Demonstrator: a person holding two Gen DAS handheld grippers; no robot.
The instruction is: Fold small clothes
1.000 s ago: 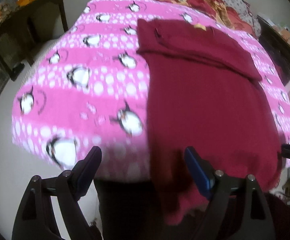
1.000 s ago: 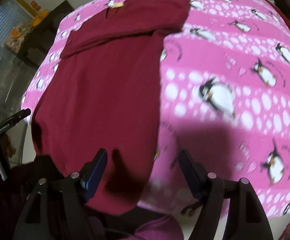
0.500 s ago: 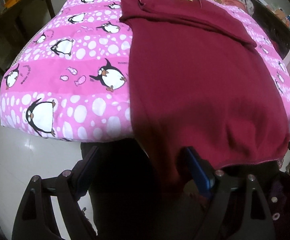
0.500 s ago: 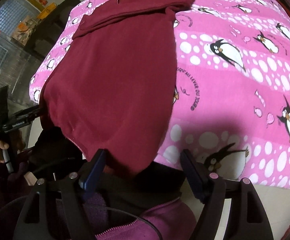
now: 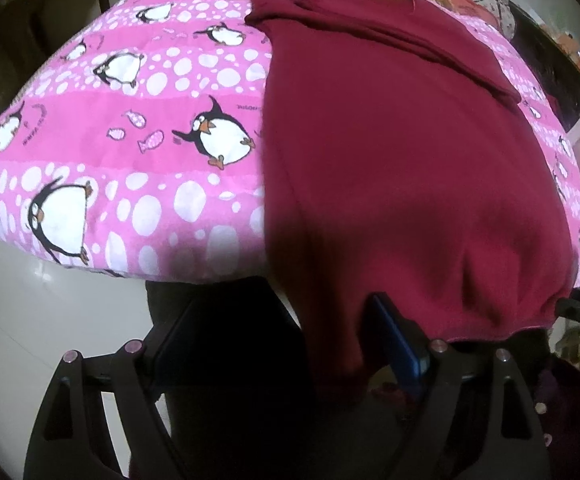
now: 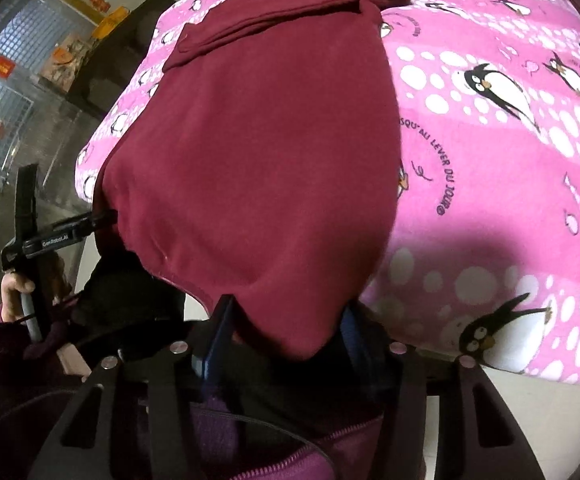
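The dark maroon knit garment (image 5: 390,168) lay flat on the pink penguin-print blanket (image 5: 138,128), its long axis running from the far edge, where the sleeves were folded across, to the near edge, where the hem hung over

Left gripper (image 5: 282,332): jaws stood wide apart; the hem's left corner hung between them, against the blue pad of the right finger, not clamped

Right gripper (image 6: 286,328): jaws had just been closing around the hem's right corner, which hung between the blue pads (image 6: 218,332); firm contact could not be confirmed

Each gripper sat at its own hem corner, the right nearer to a grip. The coming move would likely carry the hem along the long axis toward the far edge
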